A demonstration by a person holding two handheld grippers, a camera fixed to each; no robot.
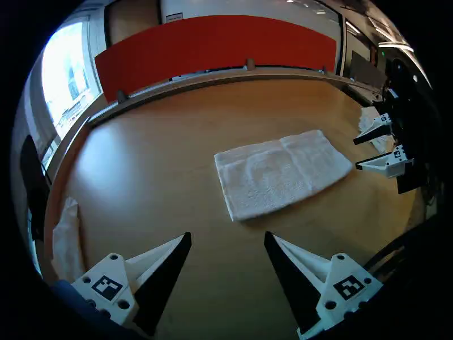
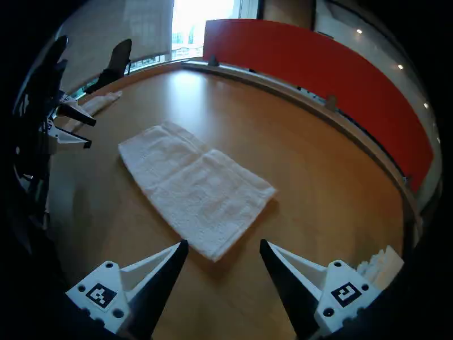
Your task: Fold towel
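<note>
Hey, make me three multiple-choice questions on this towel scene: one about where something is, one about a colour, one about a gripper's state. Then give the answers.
1. Where does the white towel lie?
A. Flat on the wooden table
B. On the floor
C. Hanging from a hook

2. What colour is the panel behind the table?
A. Blue
B. Green
C. Red

3. How does the right gripper stand?
A. Shut on the towel
B. Open, gripping nothing
C. Shut on a cup

Answers:
1. A, the towel is spread flat on the tabletop.
2. C, the long panel along the table's far edge is red.
3. B, its two fingers are wide apart and neither presses on anything.
</note>
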